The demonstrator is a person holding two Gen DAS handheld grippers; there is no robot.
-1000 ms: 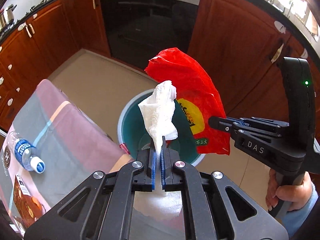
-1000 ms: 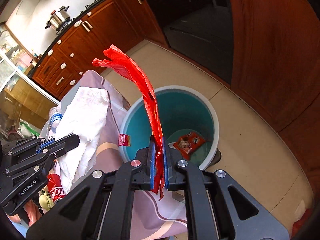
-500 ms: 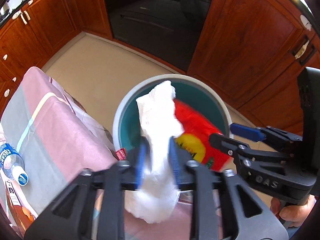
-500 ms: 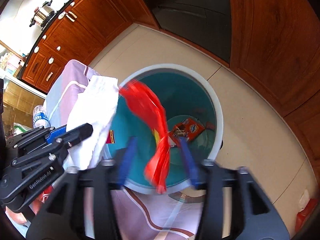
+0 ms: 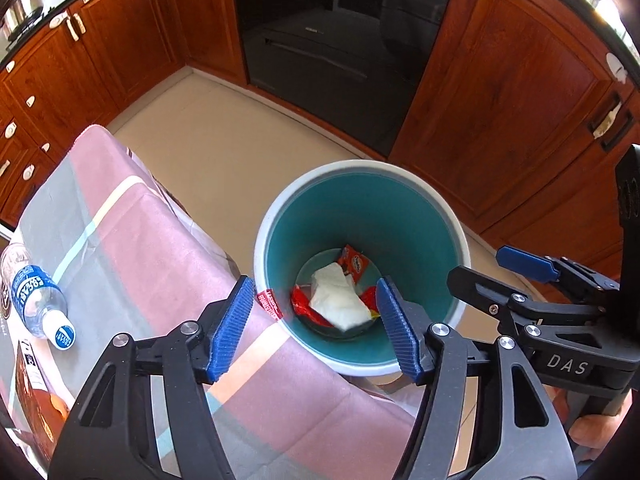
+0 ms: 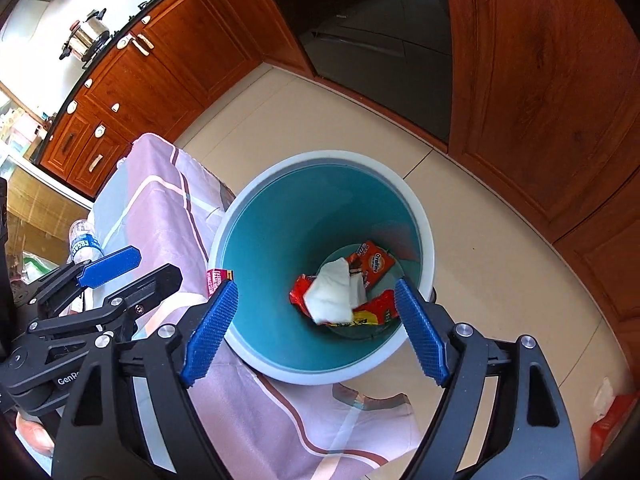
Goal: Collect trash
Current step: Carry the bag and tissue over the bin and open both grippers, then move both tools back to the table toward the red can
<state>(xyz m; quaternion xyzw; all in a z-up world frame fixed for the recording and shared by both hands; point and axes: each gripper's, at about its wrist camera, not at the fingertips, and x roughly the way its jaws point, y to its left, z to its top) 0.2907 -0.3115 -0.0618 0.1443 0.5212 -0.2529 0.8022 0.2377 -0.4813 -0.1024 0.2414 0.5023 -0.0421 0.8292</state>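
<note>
A: What is lying under the tongs?
B: The table (image 5: 132,240) is lying below the left gripper (image 5: 316,320). The bin (image 6: 256,352) is standing beside it, under both grippers.
A: Are the tongs gripping anything?
B: No. Both have just been opening, nothing between the pads. The right gripper (image 6: 316,332) is gaping too.
A: And the trash?
B: The red bag (image 6: 372,312) is lying on the bin's bottom beyond the fingertips, the tissue (image 5: 338,298) resting on it.
</note>
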